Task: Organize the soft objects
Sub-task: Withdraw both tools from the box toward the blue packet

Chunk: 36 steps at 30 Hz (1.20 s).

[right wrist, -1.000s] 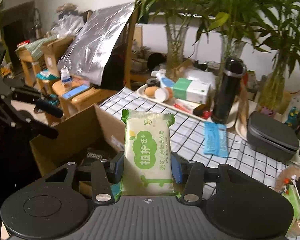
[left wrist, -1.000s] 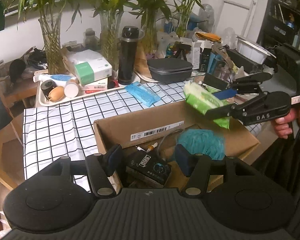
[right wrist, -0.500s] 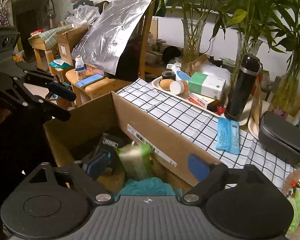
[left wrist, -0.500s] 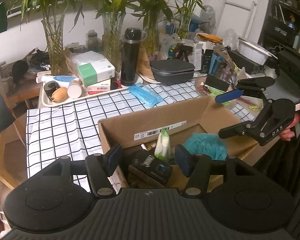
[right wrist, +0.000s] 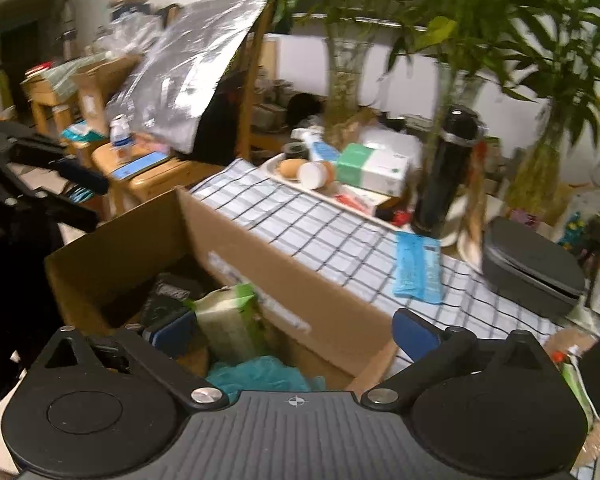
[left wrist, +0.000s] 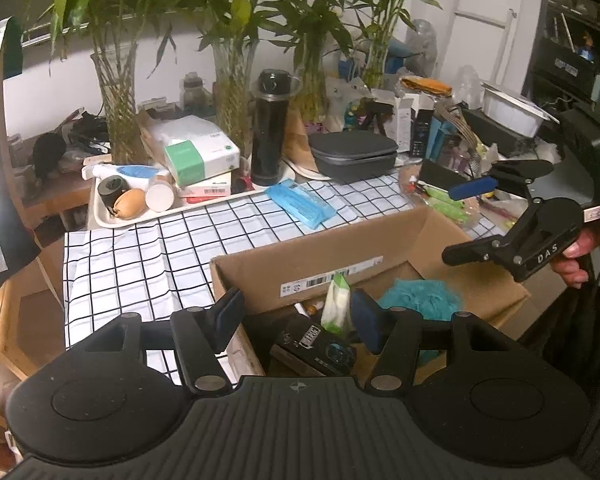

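A green-and-white wipes pack (left wrist: 335, 305) (right wrist: 229, 320) stands on edge inside the open cardboard box (left wrist: 340, 258) (right wrist: 260, 268), beside a teal fluffy cloth (left wrist: 420, 300) (right wrist: 260, 376) and a black device (left wrist: 316, 344). My right gripper (right wrist: 292, 330) (left wrist: 460, 222) hovers over the box's right end. Its jaws are opening wide and nothing is pressed between them; the pack lies loose below its left finger. My left gripper (left wrist: 298, 316) (right wrist: 88, 196) is open and holds nothing above the box's near-left corner. A blue soft pack (left wrist: 300, 204) (right wrist: 418, 268) lies on the checked tablecloth behind the box.
Behind the box are a white tray (left wrist: 100, 216) of small items, a tissue box (left wrist: 200, 156), a black bottle (left wrist: 270, 128), a grey case (left wrist: 354, 156) and glass vases of bamboo. Clutter fills the right end of the table. A wooden stool with a phone (right wrist: 140, 164) stands to the left.
My right gripper let go of the wipes pack, which dropped into the box and came to rest there. Its jaws spread wide. My left gripper kept still.
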Each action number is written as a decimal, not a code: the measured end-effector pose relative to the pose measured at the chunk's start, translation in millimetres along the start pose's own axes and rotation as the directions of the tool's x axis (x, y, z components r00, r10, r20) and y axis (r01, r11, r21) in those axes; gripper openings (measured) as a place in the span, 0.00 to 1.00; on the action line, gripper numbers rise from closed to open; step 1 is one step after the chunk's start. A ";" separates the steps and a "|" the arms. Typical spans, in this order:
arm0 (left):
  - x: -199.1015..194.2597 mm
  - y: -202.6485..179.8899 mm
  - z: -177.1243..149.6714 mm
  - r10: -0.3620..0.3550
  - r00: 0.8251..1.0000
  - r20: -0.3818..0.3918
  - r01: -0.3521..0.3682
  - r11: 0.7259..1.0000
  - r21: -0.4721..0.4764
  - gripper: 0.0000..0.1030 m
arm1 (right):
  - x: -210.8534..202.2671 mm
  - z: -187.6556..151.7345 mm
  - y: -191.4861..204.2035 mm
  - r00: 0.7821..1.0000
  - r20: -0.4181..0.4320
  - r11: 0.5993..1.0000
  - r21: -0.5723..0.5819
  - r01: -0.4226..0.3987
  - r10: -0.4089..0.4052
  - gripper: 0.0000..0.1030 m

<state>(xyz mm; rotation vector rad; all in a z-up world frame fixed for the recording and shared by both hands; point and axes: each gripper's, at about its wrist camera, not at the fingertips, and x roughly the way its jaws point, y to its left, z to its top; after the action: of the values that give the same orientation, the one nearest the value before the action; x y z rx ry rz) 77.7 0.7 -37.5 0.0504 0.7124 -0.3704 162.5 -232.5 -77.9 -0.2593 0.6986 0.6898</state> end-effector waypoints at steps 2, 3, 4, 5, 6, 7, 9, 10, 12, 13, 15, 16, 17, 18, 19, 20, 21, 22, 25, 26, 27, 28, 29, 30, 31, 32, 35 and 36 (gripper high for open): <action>0.1 1.7 0.6 0.004 1.000 0.003 -0.004 1.000 -0.006 0.56 | 0.8 0.5 -5.1 1.000 0.006 0.999 0.029 0.022 -0.022 1.00; 0.6 2.6 1.0 0.008 1.000 0.004 -0.007 1.000 -0.007 0.56 | 1.3 0.5 -7.7 0.999 0.007 0.999 0.043 0.034 -0.034 1.00; 0.7 3.3 1.2 0.010 1.000 0.005 -0.010 1.000 -0.008 0.56 | 1.3 0.0 -9.7 0.999 0.009 0.998 0.050 0.039 -0.039 1.00; 0.6 3.9 1.6 0.013 1.000 0.007 -0.013 1.000 -0.009 0.56 | 1.6 -0.3 -11.6 0.999 0.014 0.997 0.060 0.049 -0.049 1.00; 0.4 4.6 1.9 0.014 1.000 0.010 -0.014 1.000 -0.010 0.56 | 2.1 -0.2 -12.7 0.998 0.015 0.996 0.066 0.061 -0.062 1.00; 0.2 5.4 2.4 0.015 1.000 0.012 -0.015 1.000 -0.012 0.56 | 3.1 -0.3 -14.1 0.997 0.013 0.994 0.072 0.077 -0.078 1.00; -0.3 7.4 3.4 0.013 1.000 0.019 -0.013 1.000 -0.016 0.56 | 4.8 -0.5 -17.3 0.995 0.014 0.992 0.086 0.098 -0.100 1.00; -0.4 8.4 4.4 0.014 1.000 0.023 -0.013 1.000 -0.017 0.56 | 5.4 -0.5 -19.1 0.994 0.017 0.990 0.095 0.106 -0.108 1.00; -0.2 10.6 6.1 0.016 0.999 0.036 -0.016 1.000 -0.019 0.56 | 6.6 0.1 -21.0 0.992 0.024 0.987 0.109 0.117 -0.120 1.00; 0.4 12.0 7.1 0.019 0.999 0.041 -0.018 1.000 -0.020 0.56 | 7.0 0.5 -22.1 0.991 0.030 0.985 0.117 0.123 -0.128 1.00; 2.0 13.9 8.5 0.025 0.999 0.048 -0.024 1.000 -0.020 0.56 | 7.5 2.0 -23.9 0.989 0.042 0.982 0.129 0.138 -0.144 1.00; 2.8 14.9 9.2 0.028 0.998 0.053 -0.027 0.999 -0.020 0.56 | 7.8 2.8 -25.1 0.988 0.046 0.980 0.138 0.141 -0.149 1.00; 4.0 16.6 10.2 0.031 0.998 0.058 -0.030 0.999 -0.022 0.56 | 8.1 3.5 -27.1 0.987 0.050 0.978 0.152 0.146 -0.155 1.00; 5.4 18.4 11.0 0.033 0.997 0.064 -0.032 0.999 -0.025 0.56 | 8.4 3.8 -29.1 0.985 0.053 0.975 0.163 0.152 -0.163 1.00; 6.5 20.2 11.8 0.035 0.997 0.069 -0.034 0.999 -0.028 0.56 | 8.9 4.0 -31.4 0.984 0.055 0.972 0.178 0.157 -0.169 1.00; 8.1 21.9 12.3 0.037 0.997 0.074 -0.035 0.999 -0.035 0.56 | 9.2 4.0 -33.8 0.983 0.056 0.969 0.191 0.160 -0.173 1.00; 10.0 24.0 12.8 0.037 0.996 0.079 -0.034 0.998 -0.043 0.56 | 9.9 4.1 -36.1 0.982 0.055 0.964 0.205 0.167 -0.182 1.00; 12.0 26.2 13.4 0.037 0.996 0.085 -0.032 0.998 -0.052 0.56 | 10.5 3.9 -38.3 0.980 0.053 0.960 0.217 0.174 -0.190 1.00; 20.0 32.9 16.2 0.037 0.994 0.099 -0.030 0.997 -0.072 0.56 | 12.6 3.9 -44.3 0.977 0.049 0.950 0.248 0.189 -0.208 1.00; 22.4 35.4 17.2 0.037 0.994 0.103 -0.029 0.997 -0.076 0.56 | 13.2 3.6 -46.3 0.976 0.045 0.946 0.257 0.195 -0.214 1.00; 24.4 37.3 18.6 0.037 0.993 0.108 -0.029 0.996 -0.080 0.56 | 13.9 3.6 -47.9 0.975 0.044 0.944 0.263 0.200 -0.219 1.00; 26.2 39.4 20.3 0.034 0.993 0.116 -0.024 0.996 -0.087 0.56 | 14.5 3.0 -49.2 0.974 0.044 0.942 0.267 0.203 -0.222 1.00; 27.8 41.8 22.0 0.026 0.992 0.124 -0.015 0.996 -0.092 0.56 | 15.2 2.6 -50.4 0.973 0.042 0.940 0.270 0.207 -0.226 1.00; 29.9 43.8 24.2 0.017 0.991 0.131 -0.005 0.995 -0.095 0.56 | 15.9 2.3 -51.8 0.973 0.041 0.938 0.275 0.209 -0.229 1.00; 31.7 45.6 26.3 0.014 0.991 0.135 -0.001 0.995 -0.097 0.56 | 16.5 1.9 -53.4 0.973 0.040 0.937 0.279 0.209 -0.229 1.00; 34.4 46.9 28.9 0.013 0.990 0.138 0.000 0.995 -0.097 0.56 | 17.4 1.4 -55.2 0.972 0.038 0.935 0.283 0.212 -0.232 1.00; 42.5 49.5 35.5 0.025 0.989 0.149 -0.013 0.996 -0.083 0.56 | 20.2 0.9 -59.4 0.969 0.032 0.931 0.287 0.226 -0.245 1.00; 45.0 50.5 36.9 0.027 0.988 0.151 -0.015 0.997 -0.080 0.56 | 21.3 1.5 -60.9 0.968 0.029 0.929 0.289 0.232 -0.251 1.00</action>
<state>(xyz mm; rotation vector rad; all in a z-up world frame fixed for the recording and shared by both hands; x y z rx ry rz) 149.8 27.4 -42.6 -0.0445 0.5746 -0.3225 215.4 -267.0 -91.3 -0.0560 0.6796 0.3543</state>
